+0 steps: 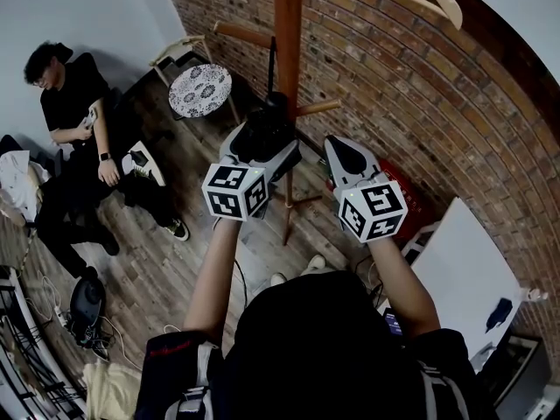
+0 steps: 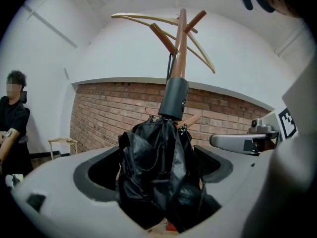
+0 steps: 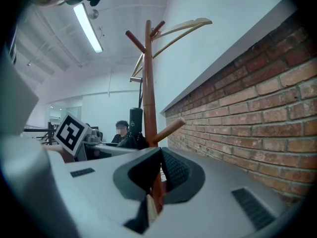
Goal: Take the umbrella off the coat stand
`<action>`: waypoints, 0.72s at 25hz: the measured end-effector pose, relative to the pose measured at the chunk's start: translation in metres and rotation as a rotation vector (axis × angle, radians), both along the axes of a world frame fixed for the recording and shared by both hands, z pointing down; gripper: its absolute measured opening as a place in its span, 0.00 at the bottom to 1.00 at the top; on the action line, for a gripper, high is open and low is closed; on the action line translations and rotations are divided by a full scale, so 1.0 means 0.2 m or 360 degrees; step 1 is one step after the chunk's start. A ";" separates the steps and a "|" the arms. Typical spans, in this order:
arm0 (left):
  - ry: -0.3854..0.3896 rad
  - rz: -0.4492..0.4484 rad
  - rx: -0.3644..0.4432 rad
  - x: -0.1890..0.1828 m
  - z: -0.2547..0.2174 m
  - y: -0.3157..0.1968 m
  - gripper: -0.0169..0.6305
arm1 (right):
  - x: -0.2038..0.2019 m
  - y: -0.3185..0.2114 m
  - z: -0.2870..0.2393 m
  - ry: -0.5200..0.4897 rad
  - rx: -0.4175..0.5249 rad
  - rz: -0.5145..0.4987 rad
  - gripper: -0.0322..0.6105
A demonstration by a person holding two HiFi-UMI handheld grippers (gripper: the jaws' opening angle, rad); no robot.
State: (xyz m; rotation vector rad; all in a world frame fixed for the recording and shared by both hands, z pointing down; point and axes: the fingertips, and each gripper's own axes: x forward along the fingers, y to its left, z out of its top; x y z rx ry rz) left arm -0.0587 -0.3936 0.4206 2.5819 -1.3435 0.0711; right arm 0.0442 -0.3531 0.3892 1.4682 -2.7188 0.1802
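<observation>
A folded black umbrella (image 1: 267, 131) hangs against the pole of the wooden coat stand (image 1: 288, 42), its grey top end (image 2: 174, 98) uppermost. My left gripper (image 1: 261, 151) is open wide around it. In the left gripper view the black fabric (image 2: 158, 172) bunches between the two jaws, and a gap shows on each side. My right gripper (image 1: 348, 157) is held level to the right of the umbrella, near the pole (image 3: 148, 83), shut and empty. In the right gripper view the umbrella (image 3: 134, 128) shows beyond the pole, beside the left gripper's marker cube (image 3: 72, 131).
A brick wall (image 1: 420, 86) runs behind the stand. A person (image 1: 74, 121) sits on the floor at the left, near a round patterned stool (image 1: 199, 90). A white board (image 1: 464, 269) leans at the right, and cables (image 1: 83, 313) lie at the lower left.
</observation>
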 end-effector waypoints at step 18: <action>-0.0092 0.0026 -0.0019 -0.02 0.03 -0.02 0.54 | 0.02 -0.02 0.05 0.0003 -0.0036 -0.0008 0.10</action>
